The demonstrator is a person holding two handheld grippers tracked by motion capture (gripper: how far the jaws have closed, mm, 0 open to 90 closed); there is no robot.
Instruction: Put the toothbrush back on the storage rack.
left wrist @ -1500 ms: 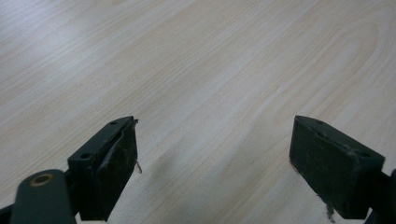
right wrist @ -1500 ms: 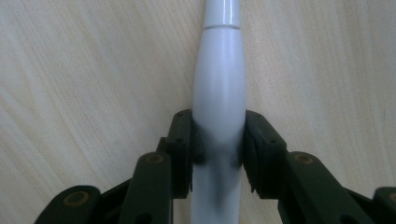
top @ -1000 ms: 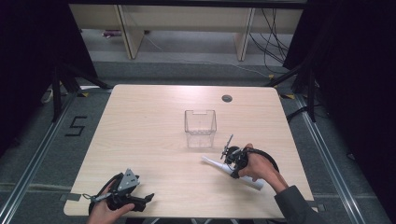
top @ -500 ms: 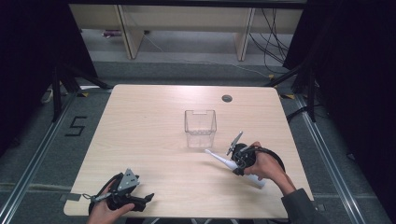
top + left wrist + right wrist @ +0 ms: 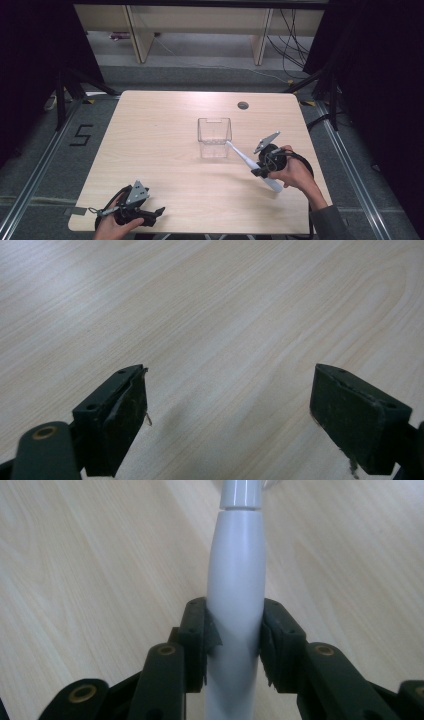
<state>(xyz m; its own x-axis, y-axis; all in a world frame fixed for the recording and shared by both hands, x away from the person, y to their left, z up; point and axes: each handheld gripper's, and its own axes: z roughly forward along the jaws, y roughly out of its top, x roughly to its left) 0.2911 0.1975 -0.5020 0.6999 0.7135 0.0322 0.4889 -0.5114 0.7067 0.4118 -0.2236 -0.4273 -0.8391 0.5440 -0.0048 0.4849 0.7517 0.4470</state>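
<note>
A white electric toothbrush (image 5: 248, 163) is held off the table, its thin head end pointing up-left toward the clear plastic cup (image 5: 214, 137) at the table's middle. My right gripper (image 5: 261, 171) is shut on its thick handle (image 5: 235, 580), both pads pressing its sides in the right gripper view. The brush tip lies close beside the cup's right wall. At the front left corner, my left gripper (image 5: 156, 213) rests low over the table. Its jaws stand wide open over bare wood in the left gripper view (image 5: 230, 410).
The light wooden table (image 5: 160, 150) has a round cable hole (image 5: 243, 105) at the back right. Metal rails and cables run along the floor on both sides, and low shelves stand beyond the far edge.
My right gripper has lifted the toothbrush and carried it to the right and up, tilting its head end toward the cup. The left gripper has stayed in place.
</note>
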